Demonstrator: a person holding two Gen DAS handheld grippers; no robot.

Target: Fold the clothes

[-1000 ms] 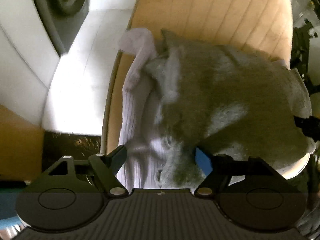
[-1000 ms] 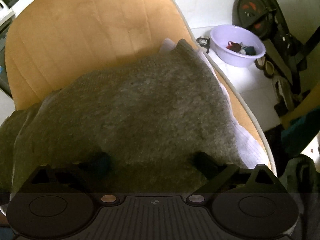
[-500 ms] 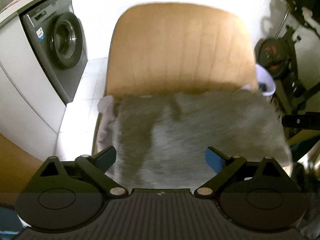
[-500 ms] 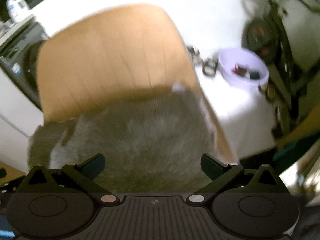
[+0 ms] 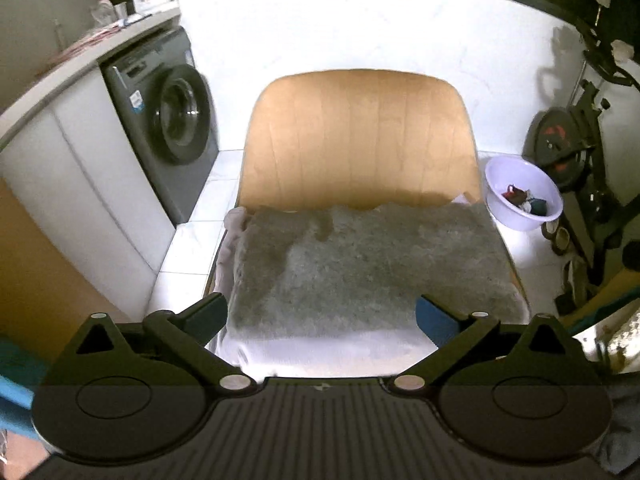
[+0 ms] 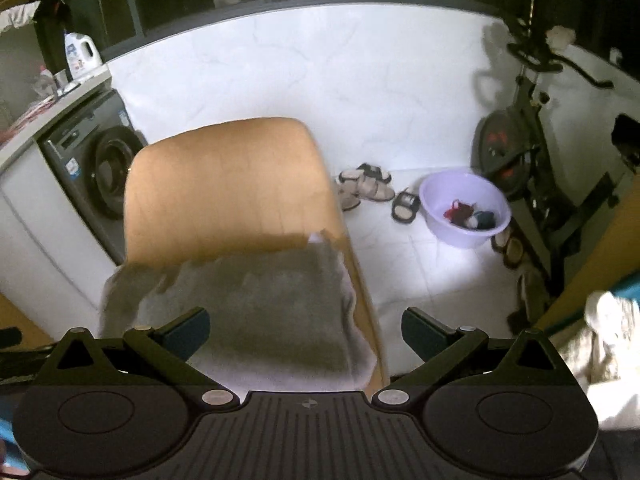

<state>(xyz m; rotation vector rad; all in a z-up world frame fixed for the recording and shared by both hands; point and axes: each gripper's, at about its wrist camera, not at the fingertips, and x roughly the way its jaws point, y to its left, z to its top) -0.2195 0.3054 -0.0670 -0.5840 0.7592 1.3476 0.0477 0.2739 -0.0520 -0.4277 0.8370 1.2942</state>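
You are looking down into a white-tiled laundry corner, with a washing machine (image 5: 168, 120) at the left and a tan chair (image 5: 360, 136) in the middle. The chair's legs are hidden and its front edge is cut off by your grippers. On its seat lies a folded grey sweater (image 5: 368, 268), long axis running left to right, over a white garment (image 5: 320, 350). Your left gripper (image 5: 322, 316) is opening, nothing between its fingers, the sweater beyond them. Your right gripper (image 6: 306, 330) is spread wide, empty, above the sweater's right edge. A lilac basin (image 6: 464, 208) sits right.

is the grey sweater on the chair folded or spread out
Folded: the grey sweater lies as a compact rectangle on the chair seat, no sleeves trailing.
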